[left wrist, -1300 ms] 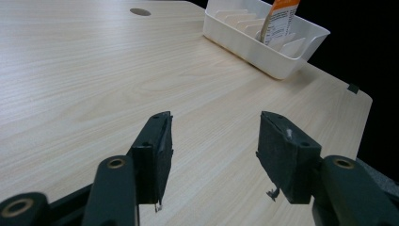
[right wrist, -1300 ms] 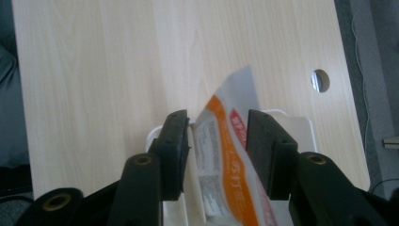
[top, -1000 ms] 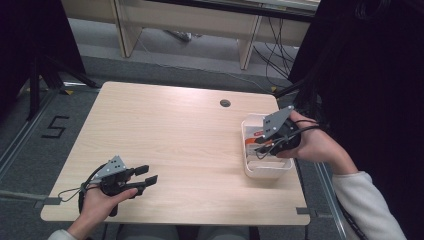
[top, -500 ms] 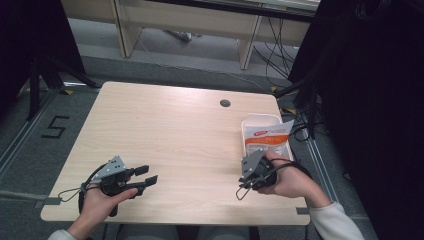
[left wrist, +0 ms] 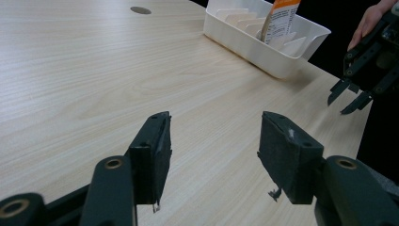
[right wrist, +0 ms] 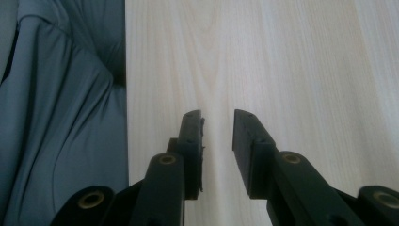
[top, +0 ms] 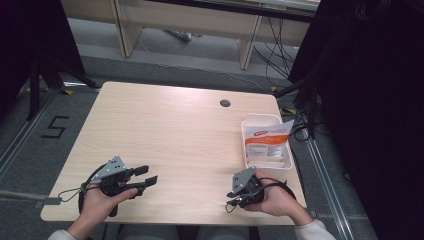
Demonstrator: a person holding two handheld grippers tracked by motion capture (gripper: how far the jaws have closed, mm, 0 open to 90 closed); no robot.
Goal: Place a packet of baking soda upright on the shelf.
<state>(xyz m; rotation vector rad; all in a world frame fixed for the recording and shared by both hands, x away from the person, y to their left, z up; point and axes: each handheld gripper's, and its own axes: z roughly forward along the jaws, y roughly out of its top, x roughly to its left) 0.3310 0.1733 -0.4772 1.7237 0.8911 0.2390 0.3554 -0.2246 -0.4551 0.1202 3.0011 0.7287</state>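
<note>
From the high view, a light wooden table [top: 185, 130] with a small round dark hole [top: 225, 103] near its far edge carries a white rectangular plastic tray [top: 266, 142] at its right side. An orange-and-white printed packet [top: 267, 141] sits in the tray, its top corner leaning out over the far right rim. The left gripper [top: 145, 179] is held in the person's left hand [top: 97, 205] at the near left corner, jaws spread apart and empty. The right gripper [top: 231, 200] is held near the front edge in the right hand [top: 275, 199], just in front of the tray.

In the left gripper view, the black jaws stand wide apart over bare wood. The tray [left wrist: 244, 42] lies ahead with the packet [left wrist: 281, 19] upright in it, and the other gripper [left wrist: 350, 96] hangs at the right.

In the right gripper view, the jaws are parted by a narrow gap with nothing between them, above the table's edge [right wrist: 126, 70], with grey-blue cloth [right wrist: 56, 108] beside it.
</note>
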